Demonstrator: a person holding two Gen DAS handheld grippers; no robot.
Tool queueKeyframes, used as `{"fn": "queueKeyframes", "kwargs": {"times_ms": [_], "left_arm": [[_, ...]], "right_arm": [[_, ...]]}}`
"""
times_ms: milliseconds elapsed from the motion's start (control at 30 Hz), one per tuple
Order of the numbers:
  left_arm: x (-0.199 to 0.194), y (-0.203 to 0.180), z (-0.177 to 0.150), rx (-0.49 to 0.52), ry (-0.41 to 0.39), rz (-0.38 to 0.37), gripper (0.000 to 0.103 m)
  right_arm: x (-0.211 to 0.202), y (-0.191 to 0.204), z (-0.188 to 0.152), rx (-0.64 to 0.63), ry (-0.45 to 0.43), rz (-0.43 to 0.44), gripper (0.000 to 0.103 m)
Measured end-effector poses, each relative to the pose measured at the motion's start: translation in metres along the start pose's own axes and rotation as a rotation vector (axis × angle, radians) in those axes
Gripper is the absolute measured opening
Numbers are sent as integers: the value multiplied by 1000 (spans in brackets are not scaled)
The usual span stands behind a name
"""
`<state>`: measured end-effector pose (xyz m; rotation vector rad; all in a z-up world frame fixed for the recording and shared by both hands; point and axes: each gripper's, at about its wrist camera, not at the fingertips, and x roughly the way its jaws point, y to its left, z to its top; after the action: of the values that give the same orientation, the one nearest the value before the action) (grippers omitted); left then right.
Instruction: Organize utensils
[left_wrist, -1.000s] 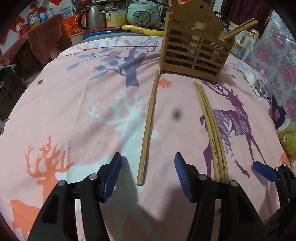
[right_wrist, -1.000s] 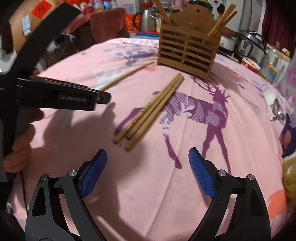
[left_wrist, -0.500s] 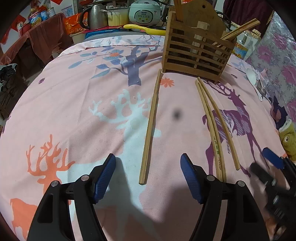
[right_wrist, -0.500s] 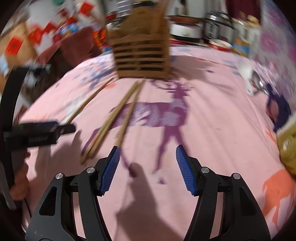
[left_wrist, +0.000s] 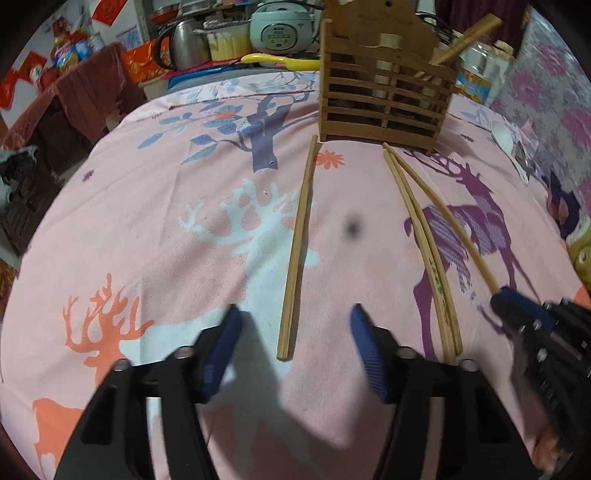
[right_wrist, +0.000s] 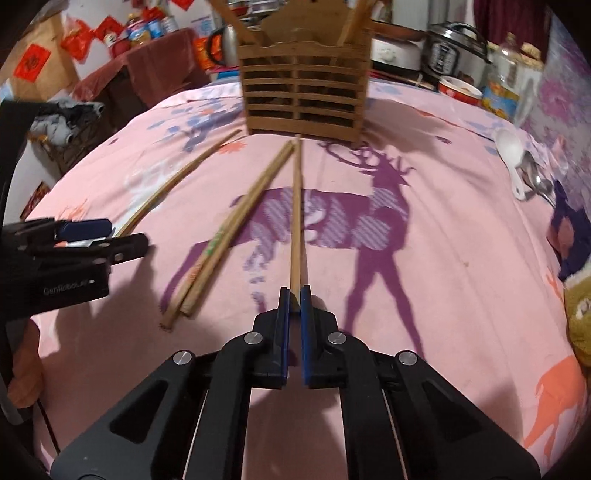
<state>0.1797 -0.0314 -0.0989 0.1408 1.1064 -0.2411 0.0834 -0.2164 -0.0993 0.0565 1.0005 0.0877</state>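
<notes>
A slatted wooden utensil holder (left_wrist: 384, 99) (right_wrist: 304, 99) stands at the far side of the pink deer-print cloth, with chopsticks standing in it. My right gripper (right_wrist: 294, 295) is shut on the near end of one wooden chopstick (right_wrist: 295, 206), which points at the holder; it also shows in the left wrist view (left_wrist: 443, 221). Two more chopsticks (right_wrist: 225, 236) (left_wrist: 424, 254) lie together just left of it. My left gripper (left_wrist: 295, 332) is open, with the near end of a single chopstick (left_wrist: 297, 247) (right_wrist: 173, 184) lying between its fingers.
A white spoon (right_wrist: 511, 155) and a metal spoon (right_wrist: 535, 181) lie at the right edge. A yellow-green plush toy (right_wrist: 580, 306) sits at the near right. Rice cookers, a kettle and jars crowd the area behind the holder.
My right gripper swung toward the three chopsticks, pulled one apart from the others and shut on its near end. My left gripper moved slightly forward around the single chopstick and stayed open.
</notes>
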Motion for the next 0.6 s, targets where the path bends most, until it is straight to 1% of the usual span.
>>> {"fn": "queueKeyframes", "kwargs": {"times_ms": [67, 100, 200, 300, 400, 433, 467, 500, 533, 600], "left_arm": [[-3, -3, -5, 19, -6, -9, 38], [-5, -4, -7, 26, -9, -10, 36], [-9, -3, -14, 37, -12, -25, 36], [-8, 1, -11, 11, -8, -45, 36], [-6, 1, -8, 10, -9, -47, 36], [-6, 1, -8, 13, -12, -40, 29], [-7, 1, -8, 16, -14, -41, 11], [-8, 0, -9, 19, -13, -58, 6], [-10, 1, -10, 18, -17, -81, 6], [-18, 1, -10, 19, -48, -88, 6]], "right_arm": [[-4, -7, -5, 19, 2, 6, 7], [-5, -10, -7, 26, 1, 11, 7], [-6, -11, -9, 35, 3, 20, 8], [-4, -10, -6, 33, 3, 20, 10], [-2, -12, -5, 49, 3, 36, 10], [-2, -13, -5, 52, 2, 37, 8], [-2, -13, -5, 54, 1, 36, 7], [-3, -13, -6, 55, -3, 37, 7], [-4, -13, -6, 55, -8, 35, 7], [-11, -12, -6, 52, -43, 25, 6]]}}
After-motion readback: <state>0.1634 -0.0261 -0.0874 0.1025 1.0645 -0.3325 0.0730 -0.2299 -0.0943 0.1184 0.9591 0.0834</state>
